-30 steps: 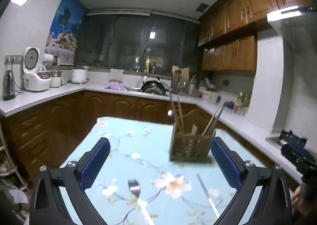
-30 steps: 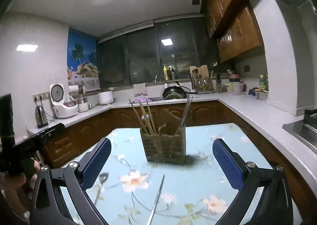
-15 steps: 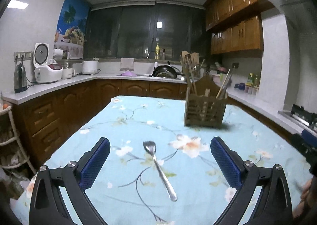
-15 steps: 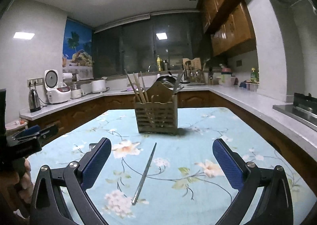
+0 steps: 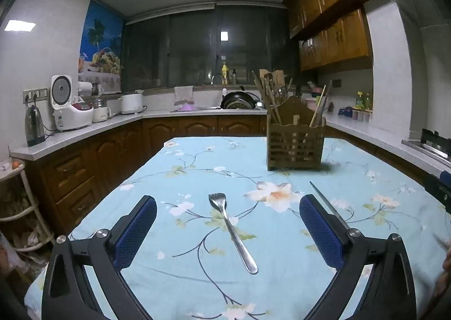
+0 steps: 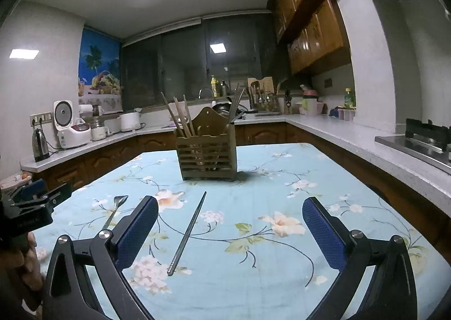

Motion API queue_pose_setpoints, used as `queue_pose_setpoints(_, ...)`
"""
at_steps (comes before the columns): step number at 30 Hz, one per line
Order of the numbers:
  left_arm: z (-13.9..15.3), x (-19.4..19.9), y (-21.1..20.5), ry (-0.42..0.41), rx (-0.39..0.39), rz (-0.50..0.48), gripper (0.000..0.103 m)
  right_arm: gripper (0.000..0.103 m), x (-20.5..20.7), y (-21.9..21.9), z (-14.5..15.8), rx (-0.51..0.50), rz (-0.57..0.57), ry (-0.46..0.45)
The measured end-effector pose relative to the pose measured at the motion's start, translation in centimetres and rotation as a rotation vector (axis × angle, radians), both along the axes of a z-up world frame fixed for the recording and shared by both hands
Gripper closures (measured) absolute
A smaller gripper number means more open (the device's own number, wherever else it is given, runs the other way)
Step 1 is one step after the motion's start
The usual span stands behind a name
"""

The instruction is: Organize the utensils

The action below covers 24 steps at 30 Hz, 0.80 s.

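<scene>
Both the left gripper and right gripper gape wide, holding nothing. The left one's finger hides part of the chopstick. The fork lies in full view.

Home kitchen: cabinets, sink, stove

One fork and one metal chopstick lie on the one table. One wooden holder stands there, with three wooden chopsticks on one side (the dark sticks opposite are too blurred to count).
</scene>
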<state>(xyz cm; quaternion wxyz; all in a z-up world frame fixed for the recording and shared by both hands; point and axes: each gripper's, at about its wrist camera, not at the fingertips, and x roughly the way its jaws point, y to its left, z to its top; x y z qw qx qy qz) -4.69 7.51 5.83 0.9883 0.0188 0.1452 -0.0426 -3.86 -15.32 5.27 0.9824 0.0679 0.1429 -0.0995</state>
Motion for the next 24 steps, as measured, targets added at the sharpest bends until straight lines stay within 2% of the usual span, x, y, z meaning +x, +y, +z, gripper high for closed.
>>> queue_pose_setpoints(17, 0.01, 0.17, 0.24, 0.015, 0.028, -0.01, 0.001, 0.0, -0.26, 0.2, -0.46, 0.006, 0.01, 0.02)
queue_pose_setpoints(24, -0.14, 0.13, 0.5, 0.021, 0.016, -0.005, 0.001, 0.0, -0.25, 0.45, -0.38, 0.004, 0.012, 0.019)
